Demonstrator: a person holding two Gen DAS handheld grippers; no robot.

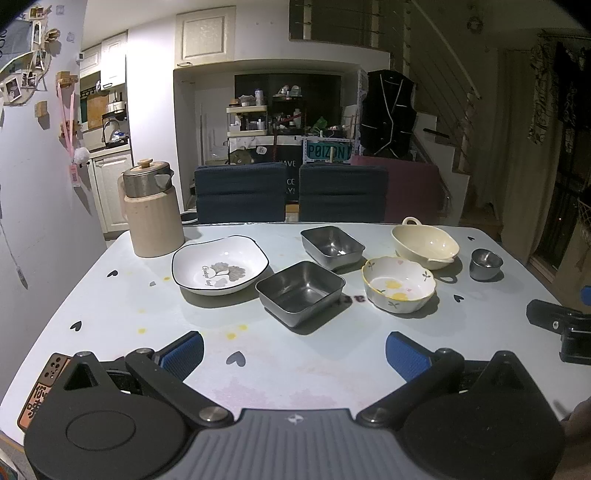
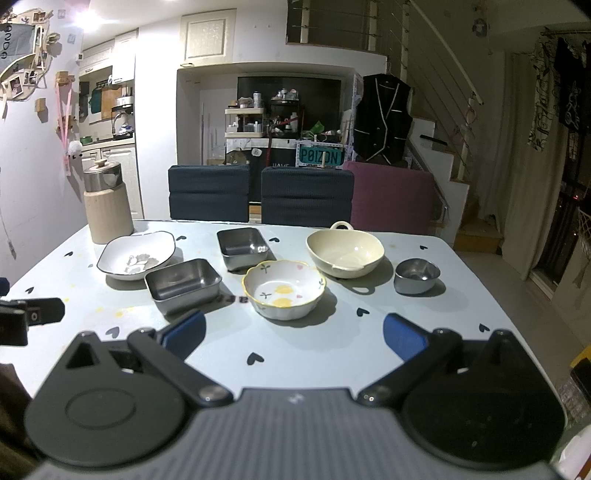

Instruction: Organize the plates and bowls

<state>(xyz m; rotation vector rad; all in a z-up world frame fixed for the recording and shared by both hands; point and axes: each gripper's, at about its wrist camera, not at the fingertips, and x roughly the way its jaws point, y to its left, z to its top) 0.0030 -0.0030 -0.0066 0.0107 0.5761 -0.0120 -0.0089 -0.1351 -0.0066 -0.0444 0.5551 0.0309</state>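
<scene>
Two square steel trays [image 1: 300, 291], scalloped ceramic bowl [image 1: 399, 284], left gripper [image 1: 293, 352] and right gripper [image 2: 293, 336] spread

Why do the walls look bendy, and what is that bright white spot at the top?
Both wrist views use fisheye lenses, so straight things curve near the edges, like the table rim. In the right wrist view a ceiling light glares white in the top-left corner. In the left wrist view the right side is dim, and the bowls cast soft shadows, as under the flowered bowl.
</scene>
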